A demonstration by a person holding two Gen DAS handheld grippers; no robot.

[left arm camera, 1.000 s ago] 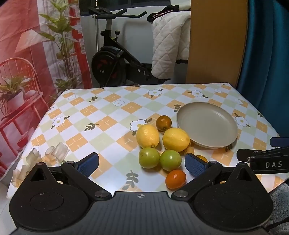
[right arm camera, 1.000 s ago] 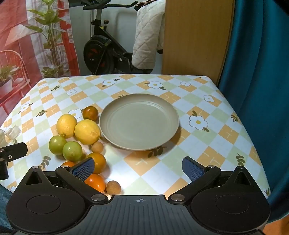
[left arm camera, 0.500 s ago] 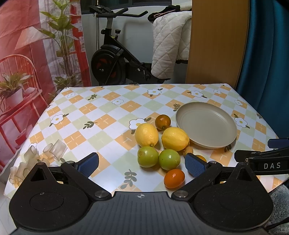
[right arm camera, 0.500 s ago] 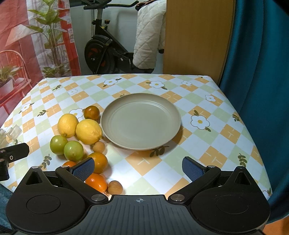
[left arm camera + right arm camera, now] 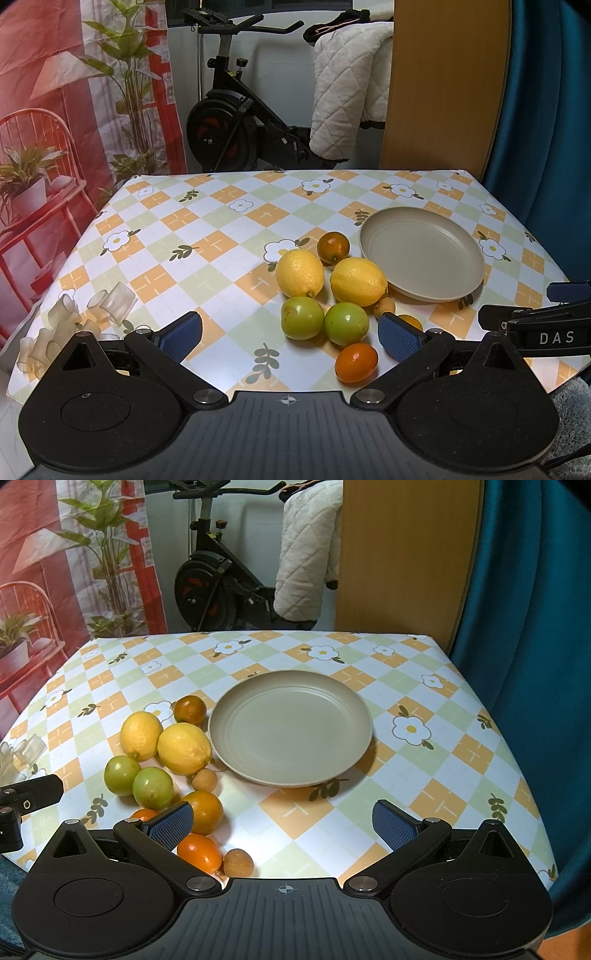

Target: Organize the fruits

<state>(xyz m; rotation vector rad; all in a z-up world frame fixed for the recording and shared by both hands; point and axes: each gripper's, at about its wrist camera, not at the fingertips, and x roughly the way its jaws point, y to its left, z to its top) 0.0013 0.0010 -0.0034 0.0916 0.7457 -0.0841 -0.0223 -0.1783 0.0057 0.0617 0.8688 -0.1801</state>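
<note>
Matte beige, round and shallow, the plate (image 5: 290, 727) sits bare on the glossy checked tablecloth (image 5: 424, 797), and I see it best from the right wrist. Just left of it the fruit clusters: two dimpled yellow lemons (image 5: 184, 748), side by side, the nearer one at the plate's rim; two smooth green fruits (image 5: 153, 788) touching each other below them; a dark orange citrus (image 5: 190, 709) behind; shiny oval orange fruits (image 5: 199, 852) nearer me; and two small, rough tan round fruits (image 5: 238, 862).

From the left wrist I get what the right barely shows: pale translucent plastic cylinders (image 5: 110, 302) heaped at the table's left edge. That view hides the nearest tan fruit, and its right pad covers part of an orange.

I hold my left gripper (image 5: 291, 332) low at the near edge, level, fingers spread wide with nothing between the blue ribbed pads. My right gripper (image 5: 282, 821) is likewise spread and empty, aimed at the plate.
</note>
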